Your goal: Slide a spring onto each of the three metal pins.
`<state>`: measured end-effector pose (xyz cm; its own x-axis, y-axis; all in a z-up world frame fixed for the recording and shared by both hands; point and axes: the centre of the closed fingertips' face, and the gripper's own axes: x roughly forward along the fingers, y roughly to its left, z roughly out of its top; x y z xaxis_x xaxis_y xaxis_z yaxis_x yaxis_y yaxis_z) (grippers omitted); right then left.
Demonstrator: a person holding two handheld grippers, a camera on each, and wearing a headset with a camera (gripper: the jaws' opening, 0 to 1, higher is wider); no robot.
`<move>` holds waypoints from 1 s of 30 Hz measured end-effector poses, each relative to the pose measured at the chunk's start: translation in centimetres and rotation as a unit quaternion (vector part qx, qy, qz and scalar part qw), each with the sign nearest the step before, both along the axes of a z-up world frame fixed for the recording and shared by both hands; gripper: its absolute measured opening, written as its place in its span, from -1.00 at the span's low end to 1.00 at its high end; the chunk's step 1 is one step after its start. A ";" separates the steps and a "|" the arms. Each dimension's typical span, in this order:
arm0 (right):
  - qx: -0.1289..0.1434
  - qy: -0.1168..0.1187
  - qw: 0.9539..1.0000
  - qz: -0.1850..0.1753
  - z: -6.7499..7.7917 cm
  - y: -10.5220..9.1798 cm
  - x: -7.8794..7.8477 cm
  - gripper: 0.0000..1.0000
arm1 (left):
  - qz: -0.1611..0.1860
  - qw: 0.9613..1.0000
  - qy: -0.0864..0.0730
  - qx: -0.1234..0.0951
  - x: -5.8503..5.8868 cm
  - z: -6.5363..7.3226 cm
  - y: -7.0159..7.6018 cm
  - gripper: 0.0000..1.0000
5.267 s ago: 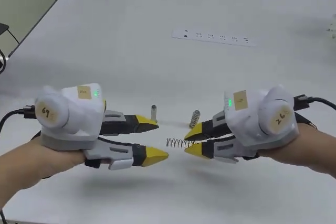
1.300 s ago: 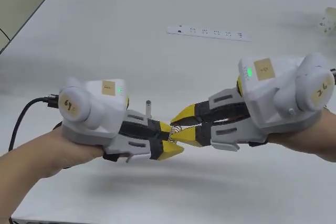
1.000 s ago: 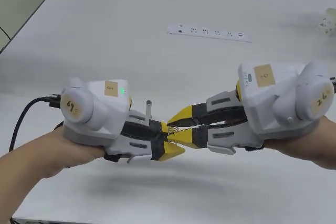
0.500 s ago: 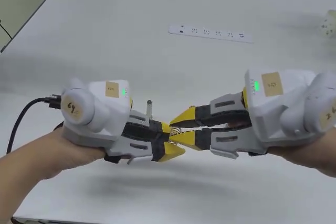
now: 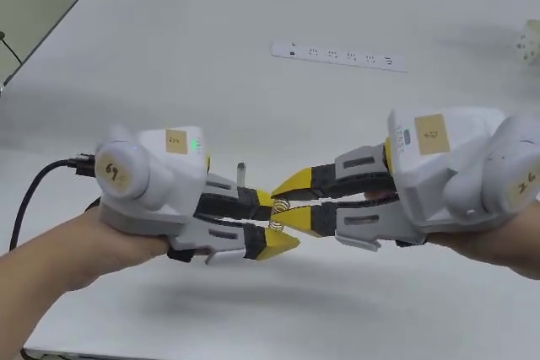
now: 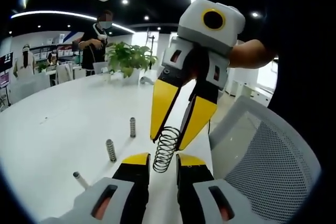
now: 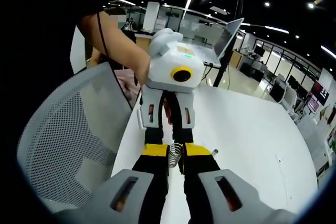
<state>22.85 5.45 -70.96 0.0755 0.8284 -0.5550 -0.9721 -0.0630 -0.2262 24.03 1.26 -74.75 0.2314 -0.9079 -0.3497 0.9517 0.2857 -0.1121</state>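
Spring (image 6: 166, 148) pinched between right gripper (image 7: 176, 151) tips, other end between left gripper (image 6: 163, 158) jaws, grip there unclear.

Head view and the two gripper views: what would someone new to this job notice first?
The two grippers meet tip to tip low over the white table, with a small spring between them. In the left gripper view the right gripper pinches the spring's upper end, while its lower end sits between the fingers of the left gripper. To their left stand two pins already wearing springs, and one bare pin.
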 end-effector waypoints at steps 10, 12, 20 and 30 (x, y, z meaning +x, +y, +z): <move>0.002 -0.006 1.000 -0.010 0.2 -0.1 0.6 -0.86 | 0.033 0.999 -0.005 -0.017 1.2 0.8 1.1 -0.55; 0.002 -0.008 1.000 -0.013 0.3 -0.1 0.8 -0.86 | 0.039 0.999 -0.007 -0.019 1.3 0.9 1.3 -0.49; 0.003 -0.012 1.000 -0.019 0.4 -0.1 1.2 -0.86 | 0.068 0.997 -0.010 -0.026 1.9 0.8 2.6 -0.21; -0.001 -0.013 1.000 -0.021 0.1 0.1 1.4 -0.86 | 0.118 0.993 -0.011 -0.020 2.6 0.3 5.7 0.20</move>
<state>24.28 5.57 -70.82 0.1251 0.8231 -0.5539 -0.9675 -0.0224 -0.2517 26.63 7.00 -74.48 0.4472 -0.8399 -0.3075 0.8606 0.4977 -0.1080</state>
